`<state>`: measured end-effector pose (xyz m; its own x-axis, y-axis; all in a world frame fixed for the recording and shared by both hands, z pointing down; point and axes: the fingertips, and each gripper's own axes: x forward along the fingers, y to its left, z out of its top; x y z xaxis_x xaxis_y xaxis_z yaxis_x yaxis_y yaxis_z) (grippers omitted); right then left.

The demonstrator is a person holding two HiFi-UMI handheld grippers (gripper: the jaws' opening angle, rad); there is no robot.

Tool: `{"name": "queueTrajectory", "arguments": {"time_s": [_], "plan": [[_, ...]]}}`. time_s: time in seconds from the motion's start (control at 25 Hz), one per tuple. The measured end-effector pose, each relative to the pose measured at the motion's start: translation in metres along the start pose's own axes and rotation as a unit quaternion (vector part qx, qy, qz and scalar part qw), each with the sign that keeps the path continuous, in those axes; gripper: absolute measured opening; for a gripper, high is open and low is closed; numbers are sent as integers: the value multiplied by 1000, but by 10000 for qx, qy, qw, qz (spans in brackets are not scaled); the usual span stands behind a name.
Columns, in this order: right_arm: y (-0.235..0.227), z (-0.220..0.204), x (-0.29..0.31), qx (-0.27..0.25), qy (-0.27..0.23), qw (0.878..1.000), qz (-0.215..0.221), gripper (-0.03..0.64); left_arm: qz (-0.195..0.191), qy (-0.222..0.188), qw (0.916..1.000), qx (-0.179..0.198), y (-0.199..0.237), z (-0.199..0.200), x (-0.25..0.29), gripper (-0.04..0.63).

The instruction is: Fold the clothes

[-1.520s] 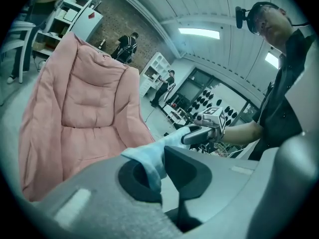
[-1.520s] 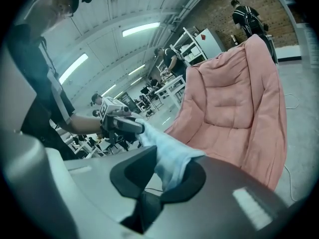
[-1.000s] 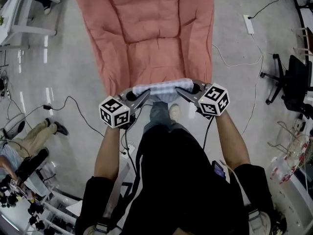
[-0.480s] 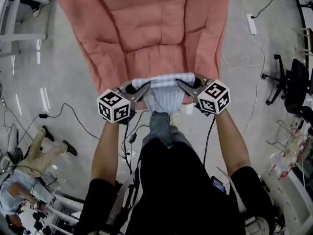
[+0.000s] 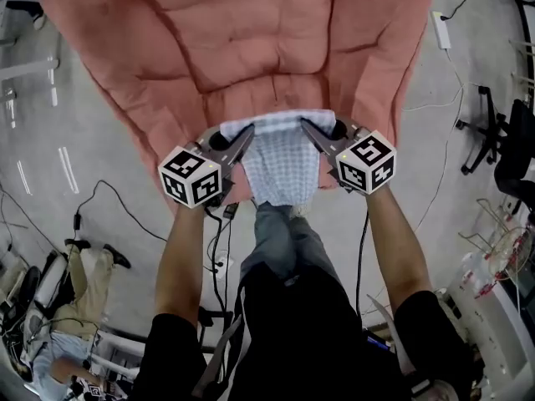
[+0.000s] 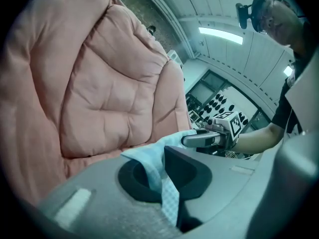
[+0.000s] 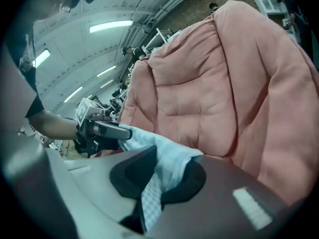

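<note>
**foldfan22:** What's the setup here? Looks like the person has a small pale-blue checked cloth (image 5: 286, 167) strung between both tools. The top edge is taut and the rest hangs down in front of the seat of that salmon-pink quilted armchair (image 5: 251, 48).

**gripnerd:** Yep. The left gripper (image 5: 246, 137) is clamped tight on one top corner and the right gripper (image 5: 308, 131) has the other corner the same way. Both gripper views show fabric pinched right in the jaws. My guess is they're about to lay it on the cushion. To do it clean, they'd want both clamps closed and the two corners level so the edge doesn't skew. Then let the hanging end touch the seat first and drape the rest flat over it. Letting go early, or letting one side sag, would likely leave a crooked crease.
</note>
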<state>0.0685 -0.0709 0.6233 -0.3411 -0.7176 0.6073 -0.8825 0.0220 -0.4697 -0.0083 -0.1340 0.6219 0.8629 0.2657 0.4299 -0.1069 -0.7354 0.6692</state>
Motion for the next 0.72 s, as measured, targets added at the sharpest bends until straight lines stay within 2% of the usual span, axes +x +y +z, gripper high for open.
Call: {"name": "queueTrajectory", "arguments": {"time_s": [0.16, 0.4, 0.72], "plan": [[-15, -19, 19, 173, -86, 9997, -121, 34, 62, -94, 9998, -163, 25, -18, 15, 20], [-16, -55, 27, 192, 98, 9998, 35, 34, -90, 52, 9998, -170, 32, -52, 22, 20], [25, -100, -2, 65, 394, 9984, 406, 35, -286, 191, 9991, -253, -9, -99, -3, 28]]}}
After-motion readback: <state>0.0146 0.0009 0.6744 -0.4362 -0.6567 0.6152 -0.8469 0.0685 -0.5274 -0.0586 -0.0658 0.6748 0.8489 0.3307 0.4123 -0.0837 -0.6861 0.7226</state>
